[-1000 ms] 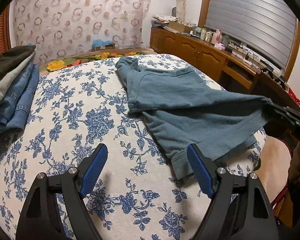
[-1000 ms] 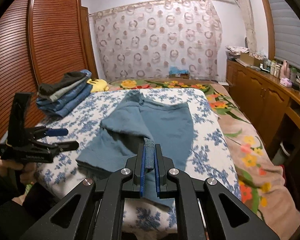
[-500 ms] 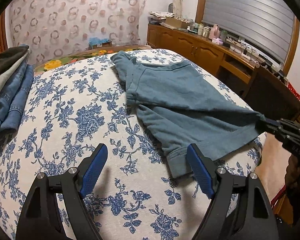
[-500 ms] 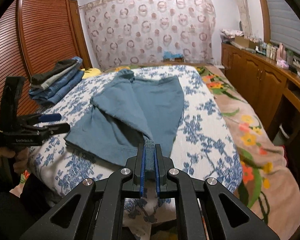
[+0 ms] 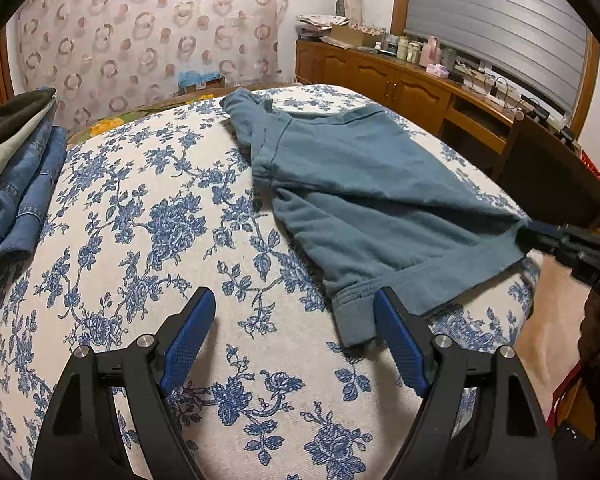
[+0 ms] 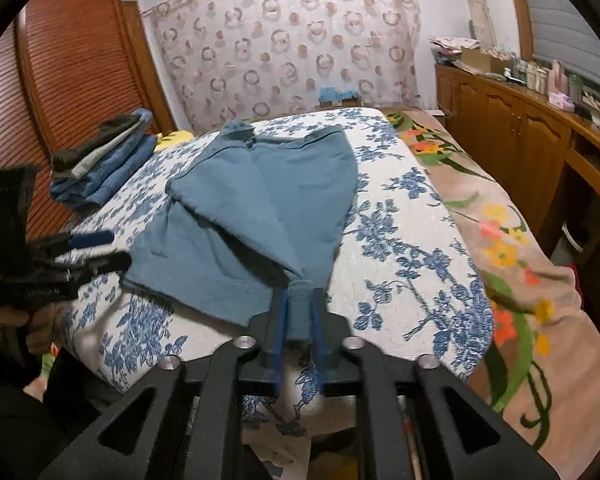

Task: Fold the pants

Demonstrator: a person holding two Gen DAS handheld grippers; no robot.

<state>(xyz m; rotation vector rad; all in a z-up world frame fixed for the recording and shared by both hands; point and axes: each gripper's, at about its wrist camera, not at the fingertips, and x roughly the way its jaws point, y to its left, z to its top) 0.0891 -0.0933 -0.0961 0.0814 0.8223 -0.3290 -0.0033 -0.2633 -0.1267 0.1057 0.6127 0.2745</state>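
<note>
Teal pants (image 5: 352, 192) lie spread on the bed's blue-flowered cover (image 5: 140, 240); they also show in the right wrist view (image 6: 260, 208). My left gripper (image 5: 294, 332) is open and empty just above the cover, its right finger beside a pant-leg hem (image 5: 352, 320). My right gripper (image 6: 300, 308) is shut on the other hem corner of the pants and holds it stretched near the bed's foot edge; it shows at the right in the left wrist view (image 5: 540, 236). The left gripper shows at the left in the right wrist view (image 6: 96, 248).
A stack of folded jeans and other pants (image 5: 16, 168) sits at the bed's far left (image 6: 104, 160). A wooden cabinet with clutter (image 5: 420, 84) runs along the right wall. A wooden wardrobe (image 6: 68, 72) stands on the left. A flowered blanket (image 6: 520, 240) covers the bed's right side.
My right gripper has pulled the pants toward the bed's foot edge, drawing them flatter. My left gripper has moved closer to the near hem and stays open.
</note>
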